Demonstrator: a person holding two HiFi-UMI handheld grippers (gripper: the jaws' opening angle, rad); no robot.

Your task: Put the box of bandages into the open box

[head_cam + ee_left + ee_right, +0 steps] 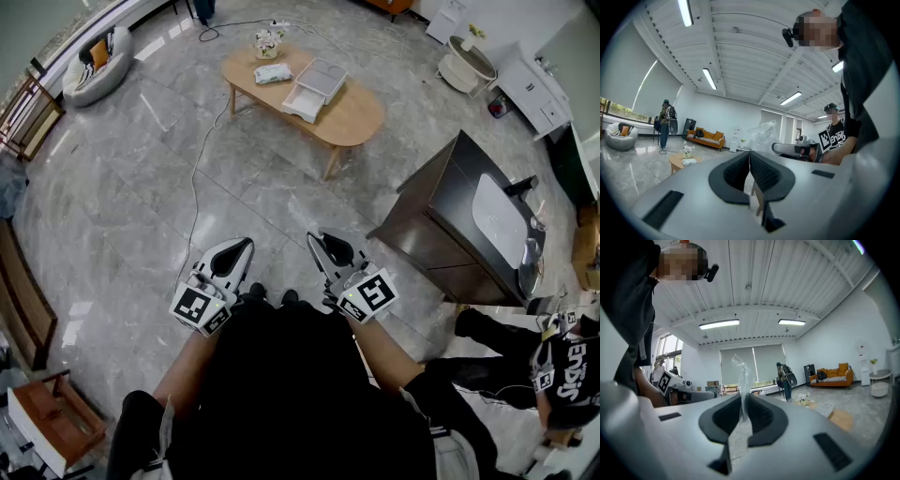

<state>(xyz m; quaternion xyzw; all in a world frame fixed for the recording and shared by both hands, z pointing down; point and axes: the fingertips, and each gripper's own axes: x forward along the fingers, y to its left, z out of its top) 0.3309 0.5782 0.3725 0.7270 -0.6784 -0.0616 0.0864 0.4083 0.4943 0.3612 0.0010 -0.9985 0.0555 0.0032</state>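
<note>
The box of bandages, a pale green-and-white pack, lies on the far oval wooden table beside the open white box. Both grippers hang close to my body over the grey floor, far from that table. The left gripper is shut and empty; in its own view the pads meet. My right gripper has its pads nearly together on a strip of clear plastic film that sticks up from the tips. The table shows small in both gripper views.
A dark cabinet with a white basin stands to the right. Another person sits low at the right edge. A cable runs across the floor towards the table. A wooden stool is at the lower left.
</note>
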